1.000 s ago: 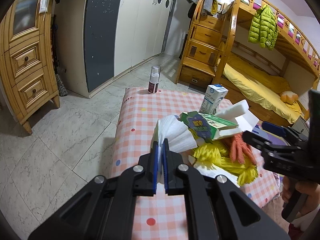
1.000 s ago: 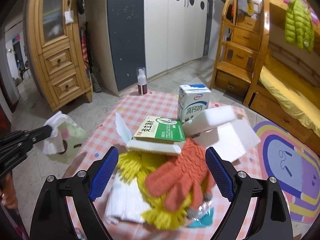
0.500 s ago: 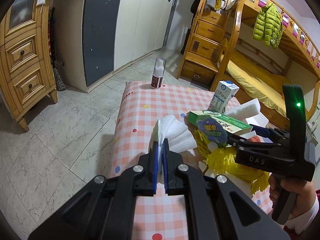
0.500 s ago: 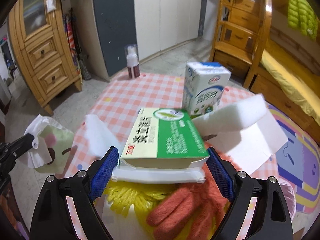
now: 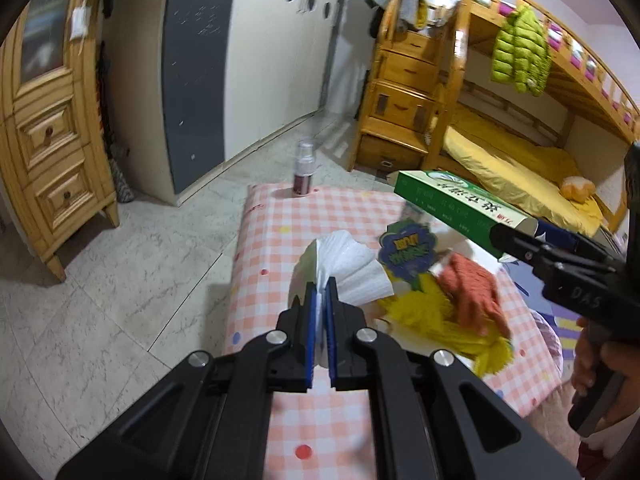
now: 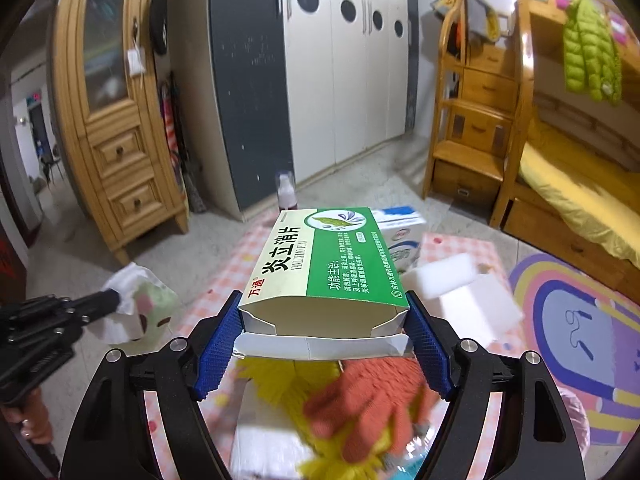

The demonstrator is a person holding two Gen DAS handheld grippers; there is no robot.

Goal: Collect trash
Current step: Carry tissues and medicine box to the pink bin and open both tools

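Right hand-held gripper [image 6: 322, 330], jaws just closing, clamped on green box [image 6: 320, 264], open flap toward camera, lifted above checked counter [image 5: 276, 240]. Left hand-held gripper [image 5: 320, 312] pinched shut on crumpled tissue [image 5: 344, 264]. Collecting step under way; next, probably carried to a bin, none visible.

Glove [image 6: 372, 404] on table [image 5: 276, 216], seemingly below lifted box [image 6: 324, 260].

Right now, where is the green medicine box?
The green medicine box is clamped between the right gripper pads, lifted clear above the orange glove and yellow mop strands; in the left wrist view it hangs upper right over the checked table.
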